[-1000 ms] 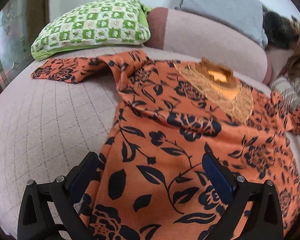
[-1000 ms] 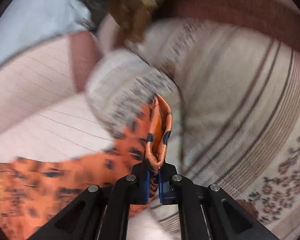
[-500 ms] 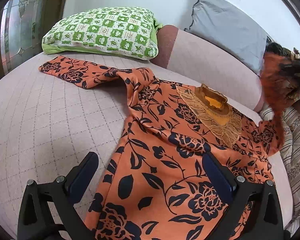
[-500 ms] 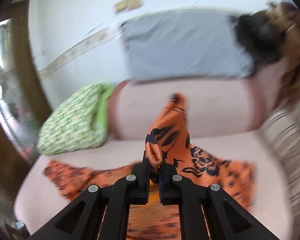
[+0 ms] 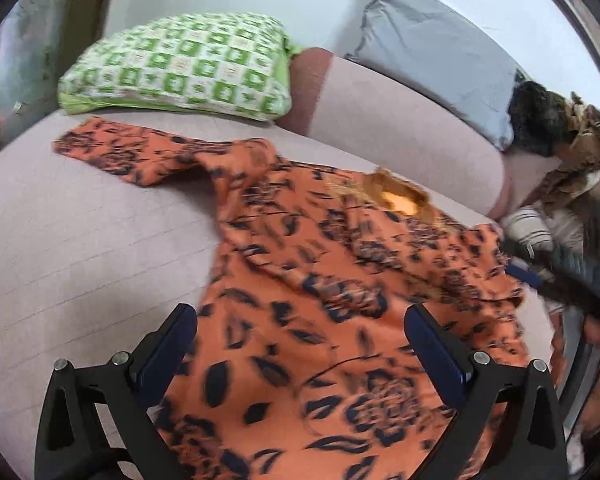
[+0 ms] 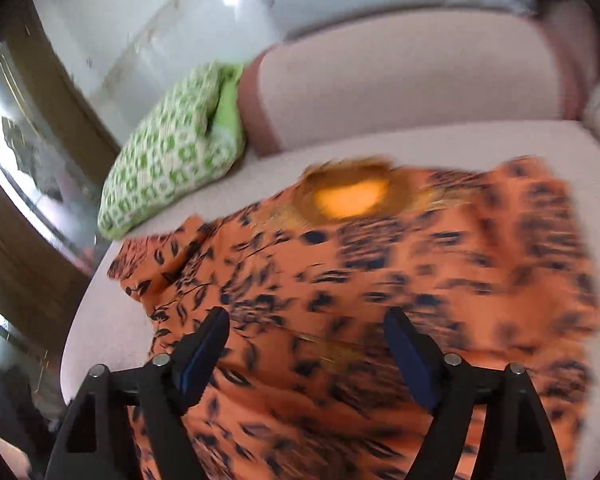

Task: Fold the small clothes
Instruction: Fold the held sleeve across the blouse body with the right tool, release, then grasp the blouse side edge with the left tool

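An orange top with dark floral print (image 5: 308,300) lies spread on the pink sofa seat (image 5: 80,240), its gold neckline (image 5: 400,196) toward the backrest. Its left sleeve (image 5: 120,152) stretches out flat to the left; the right sleeve lies folded in over the body (image 6: 532,216). My left gripper (image 5: 300,344) is open and empty above the lower body of the top. My right gripper (image 6: 306,344) is open and empty over the top (image 6: 360,280), and shows blurred at the right in the left wrist view (image 5: 560,276).
A green checked pillow (image 5: 180,68) lies at the back left. A grey cushion (image 5: 432,60) leans on the backrest (image 5: 400,120). A dark and brown furry thing (image 5: 556,132) and striped fabric (image 5: 528,228) sit at the right end. A window (image 6: 16,184) stands left.
My right gripper carried the right sleeve over the top's body, opened and let it go. The sleeve now lies folded in. My left gripper stayed open and shifted slightly.
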Demonstrator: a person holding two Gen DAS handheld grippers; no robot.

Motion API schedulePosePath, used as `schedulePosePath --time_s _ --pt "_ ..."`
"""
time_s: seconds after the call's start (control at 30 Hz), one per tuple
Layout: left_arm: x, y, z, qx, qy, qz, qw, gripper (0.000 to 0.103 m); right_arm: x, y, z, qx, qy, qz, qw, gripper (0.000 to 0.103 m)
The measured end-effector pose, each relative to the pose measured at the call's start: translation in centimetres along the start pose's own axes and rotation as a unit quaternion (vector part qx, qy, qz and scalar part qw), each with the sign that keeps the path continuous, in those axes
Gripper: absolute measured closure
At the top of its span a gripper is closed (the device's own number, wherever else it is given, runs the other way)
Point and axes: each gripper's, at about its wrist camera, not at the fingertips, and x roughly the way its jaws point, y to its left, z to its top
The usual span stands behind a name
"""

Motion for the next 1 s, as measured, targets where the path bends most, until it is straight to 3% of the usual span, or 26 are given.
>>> schedulePosePath --time_s 0.13,0.23,0.37,0.47,0.5,0.57,0.6,0.63,0.73,0.8,0.87,0.93,1.0 --pt "3.0 -2.9 4.0 0.001 0.034 -0.047 0.9983 0.0 -3.6 -4.5 -2.0 0.036 -0.019 0.006 0.999 0.02" --pt "7.5 -5.1 6.9 -0.007 0.081 -0.088 0.9928 0.0 -5.1 -6.4 -4.0 0.043 -0.045 0.011 0.998 0.02" --pt "13.9 -6.0 8.6 -0.055 0.13 -0.084 0.9864 0.005 -6.3 -9.6 -5.4 0.095 -0.078 0.011 0.992 0.02" --pt "18.0 -5.5 8.0 -0.086 0.171 -0.051 0.9802 0.023 -6.5 -11.3 -5.2 0.13 -0.083 0.038 0.987 0.02" --pt "18.6 -5.6 7.8 -0.083 0.179 -0.041 0.9795 0.035 -6.6 -11.6 -5.2 0.135 -0.088 0.037 0.986 0.02" --pt "18.7 -6.3 7.5 -0.053 0.171 -0.008 0.9837 0.055 -6.3 -11.9 -5.2 0.147 -0.085 0.057 0.984 0.02" --pt "18.9 -6.7 7.4 -0.04 0.177 -0.002 0.9834 0.089 -6.2 -12.1 -5.2 0.153 -0.083 0.065 0.983 0.02" --pt "19.0 -7.1 7.3 -0.027 0.184 0.018 0.9824 0.099 -6.0 -12.2 -5.2 0.158 -0.081 0.068 0.982 0.02" --pt "17.4 -8.6 7.9 0.009 0.134 0.058 0.9892 0.099 -5.8 -12.1 -5.2 0.162 -0.076 0.072 0.981 0.02" --pt "13.5 -10.7 8.7 0.06 0.043 0.079 0.9941 0.099 -6.3 -12.5 -5.5 0.166 -0.082 0.072 0.98 0.02" --pt "11.1 -11.5 8.7 0.076 -0.009 0.096 0.9925 0.099 -6.6 -13.2 -5.6 0.185 -0.09 0.074 0.976 0.02" --pt "12.4 -11.4 8.0 0.086 0.023 0.09 0.9919 0.099 -6.3 -13.9 -5.7 0.206 -0.088 0.08 0.971 0.02" --pt "15.0 -10.9 6.9 0.097 0.062 0.112 0.9871 0.099 -5.9 -14.2 -5.8 0.216 -0.077 0.08 0.97 0.02"
